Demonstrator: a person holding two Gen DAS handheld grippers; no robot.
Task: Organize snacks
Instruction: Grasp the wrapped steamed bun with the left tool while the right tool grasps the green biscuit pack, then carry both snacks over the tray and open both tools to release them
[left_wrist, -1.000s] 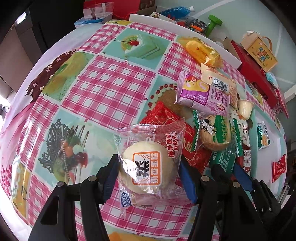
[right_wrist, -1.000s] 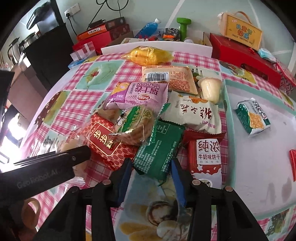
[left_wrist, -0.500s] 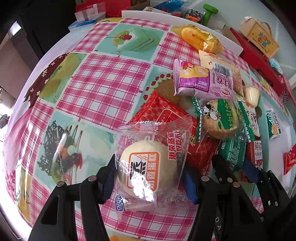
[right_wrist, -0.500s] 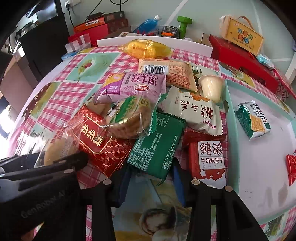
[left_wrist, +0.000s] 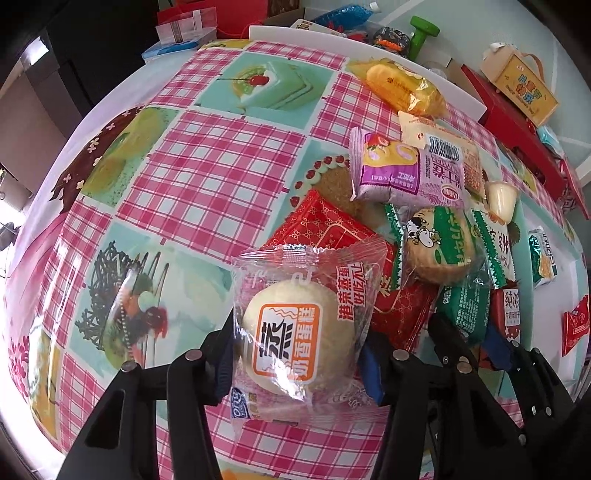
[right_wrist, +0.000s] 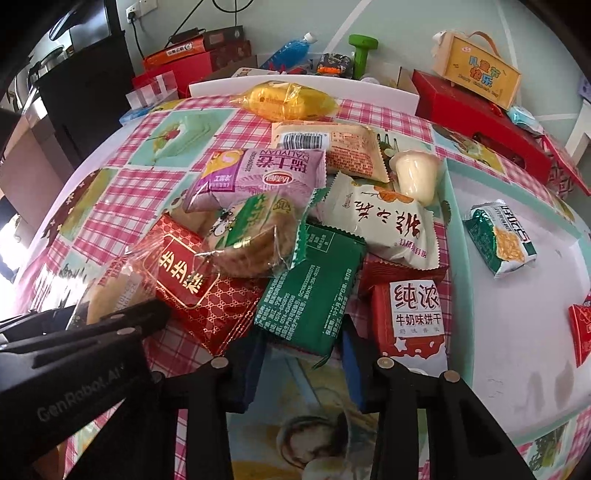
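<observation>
My left gripper (left_wrist: 297, 354) is shut on a clear-wrapped steamed cake with an orange label (left_wrist: 295, 332) and holds it above the checked tablecloth. It shows at the left of the right wrist view (right_wrist: 110, 295). A pile of snack packets lies ahead: a red packet (right_wrist: 192, 280), a round biscuit pack (right_wrist: 255, 236), a purple roll pack (right_wrist: 258, 177). My right gripper (right_wrist: 301, 358) is open, its jaws either side of the near end of a green packet (right_wrist: 310, 291).
A white tray (right_wrist: 517, 332) at the right holds a green corn-snack pack (right_wrist: 498, 240) and a red packet (right_wrist: 581, 332). A yellow bread pack (right_wrist: 288, 99) lies at the table's far edge. Red boxes (right_wrist: 476, 110) and clutter stand behind the table.
My left gripper has lifted and tilted the steamed cake slightly. My right gripper has edged forward around the green packet.
</observation>
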